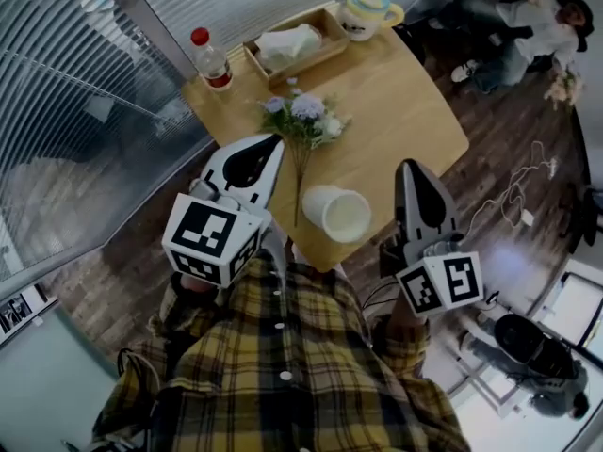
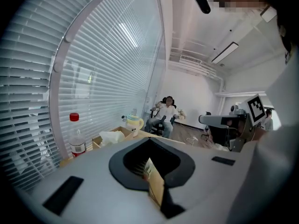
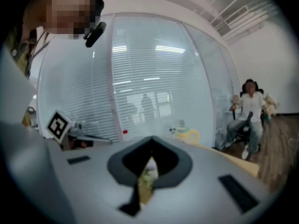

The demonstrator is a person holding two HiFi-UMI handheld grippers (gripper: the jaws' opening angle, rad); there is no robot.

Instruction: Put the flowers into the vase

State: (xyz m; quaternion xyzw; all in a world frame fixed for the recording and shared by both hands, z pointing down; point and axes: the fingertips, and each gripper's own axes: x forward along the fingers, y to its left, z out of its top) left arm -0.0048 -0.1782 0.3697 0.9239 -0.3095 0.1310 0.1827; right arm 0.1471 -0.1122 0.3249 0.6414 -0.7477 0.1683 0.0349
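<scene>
While the rounded light-wood table (image 1: 415,111) is spreading out ahead, the grey left gripper (image 1: 274,143) and right gripper (image 1: 408,167) are hovering over its near edge, jaws pressed together, empty. The pale-blue-and-white flower bunch (image 1: 306,109) is lying flat, stems pointing personward, nearer the left; the white cylindrical vase (image 1: 337,213) is sitting beside the stem ends.

No writing could be read anywhere; the plastic bottle (image 1: 211,61) wore a red label, perhaps printed, too small.
</scene>
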